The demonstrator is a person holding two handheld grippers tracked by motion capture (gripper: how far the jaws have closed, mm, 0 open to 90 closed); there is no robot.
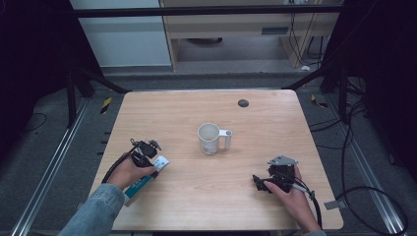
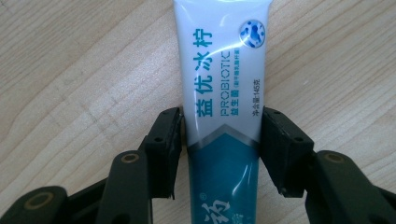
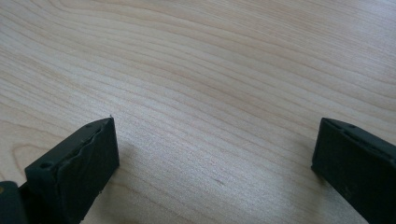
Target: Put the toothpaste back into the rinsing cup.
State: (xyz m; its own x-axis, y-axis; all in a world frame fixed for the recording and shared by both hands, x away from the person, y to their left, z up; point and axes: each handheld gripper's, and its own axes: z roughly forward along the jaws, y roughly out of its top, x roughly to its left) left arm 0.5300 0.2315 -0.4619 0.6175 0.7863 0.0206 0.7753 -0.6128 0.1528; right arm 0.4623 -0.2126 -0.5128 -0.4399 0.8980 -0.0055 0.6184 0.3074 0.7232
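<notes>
A toothpaste tube (image 2: 224, 93), white at its far end and teal near the jaws, lies flat on the wooden table (image 1: 206, 191) at the front left. My left gripper (image 2: 222, 140) is shut on the tube, one black jaw pressed against each side where white meets teal. In the high view the tube (image 1: 160, 162) sticks out from under the left gripper (image 1: 148, 166) and the hand. My right gripper (image 3: 215, 163) stands open just above bare wood, with nothing between its jaws. It sits at the front right in the high view (image 1: 257, 182).
A white mug (image 1: 210, 138) with its handle to the right stands upright mid-table, between the two grippers and farther back. A small dark round cap (image 1: 243, 103) sits in the table near the back edge. Cables trail on the floor at the right.
</notes>
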